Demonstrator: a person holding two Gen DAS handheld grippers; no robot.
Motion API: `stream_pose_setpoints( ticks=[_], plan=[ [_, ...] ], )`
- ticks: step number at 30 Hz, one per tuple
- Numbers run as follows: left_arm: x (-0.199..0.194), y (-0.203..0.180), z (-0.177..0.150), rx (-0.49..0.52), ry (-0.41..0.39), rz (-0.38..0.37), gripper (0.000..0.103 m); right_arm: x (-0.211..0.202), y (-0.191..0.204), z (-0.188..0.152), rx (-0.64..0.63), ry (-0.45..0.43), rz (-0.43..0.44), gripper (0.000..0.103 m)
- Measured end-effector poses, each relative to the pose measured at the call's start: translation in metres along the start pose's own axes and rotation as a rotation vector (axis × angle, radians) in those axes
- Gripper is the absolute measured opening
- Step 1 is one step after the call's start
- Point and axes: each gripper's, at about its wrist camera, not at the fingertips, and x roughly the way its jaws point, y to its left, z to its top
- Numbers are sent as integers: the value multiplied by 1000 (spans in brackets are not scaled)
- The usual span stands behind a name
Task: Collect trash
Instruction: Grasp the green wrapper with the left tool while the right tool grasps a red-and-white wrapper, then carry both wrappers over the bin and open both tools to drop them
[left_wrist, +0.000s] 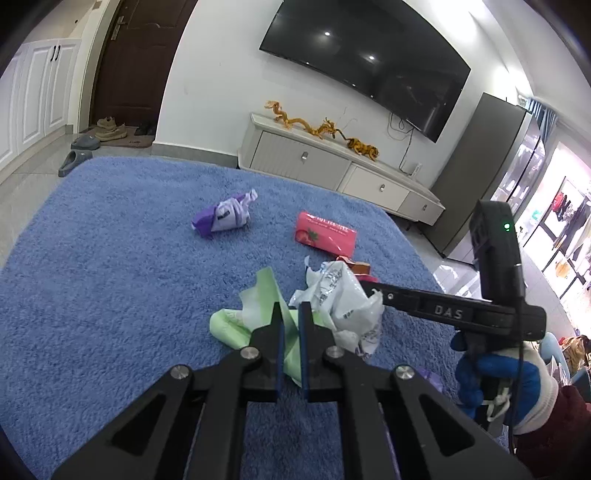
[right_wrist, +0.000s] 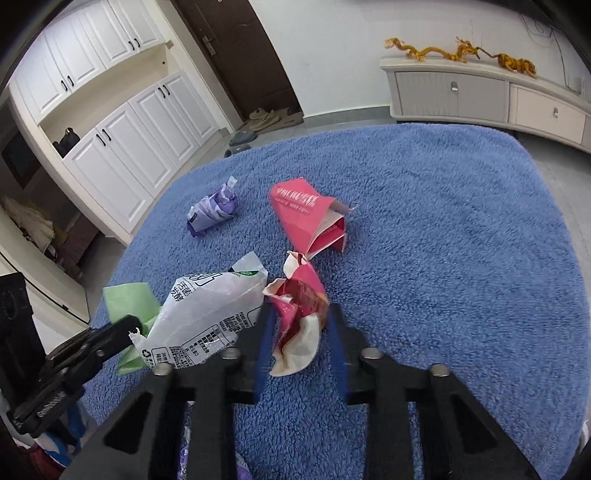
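Note:
Trash lies on a blue carpet (left_wrist: 110, 258). My left gripper (left_wrist: 290, 308) is nearly shut around a green wrapper (left_wrist: 258, 310), which also shows in the right wrist view (right_wrist: 129, 299). A white plastic bag (left_wrist: 343, 299) lies just right of it; it also shows in the right wrist view (right_wrist: 207, 314). My right gripper (right_wrist: 301, 314) is open, its jaws either side of a crumpled pink wrapper (right_wrist: 299, 295). A pink box (right_wrist: 306, 218) and a purple wrapper (right_wrist: 212, 212) lie farther off; both also show in the left wrist view, the box (left_wrist: 325, 232) and the wrapper (left_wrist: 225, 216).
A white TV cabinet (left_wrist: 332, 162) with yellow dragon figures (left_wrist: 321, 129) stands beyond the carpet under a wall TV (left_wrist: 369, 55). White cupboards (right_wrist: 122, 140) and a dark door (right_wrist: 236, 48) are at the left. Slippers (left_wrist: 77, 155) lie on the floor.

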Motion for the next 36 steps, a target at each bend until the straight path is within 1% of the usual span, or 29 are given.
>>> stream_pose_setpoints(
  ticks=[4, 10, 18, 22, 27, 32, 35, 36],
  plan=[
    [-18, -6, -1, 27, -25, 18, 3, -8, 4, -6, -6, -34, 26, 15],
    [-44, -15, -1, 49, -62, 27, 3, -44, 8, -24, -3, -104, 49, 13],
    [-88, -51, 5, 133, -148, -2, 3, -119, 3, -51, 0, -219, 20, 12],
    [-98, -79, 7, 174, -167, -38, 3, -162, -11, -71, 20, -288, -23, 12],
    [-95, -116, 7, 227, -164, -95, 3, -219, -38, -104, 77, -377, -93, 12],
    [-83, -167, 1, 302, -136, -173, 3, -270, -78, -142, 175, -453, -183, 12],
    [-70, -203, -7, 361, -105, -220, 3, -294, -102, -166, 239, -483, -233, 12],
    [-65, -214, -9, 381, -92, -237, 3, -303, -113, -177, 267, -493, -262, 12]
  ],
)
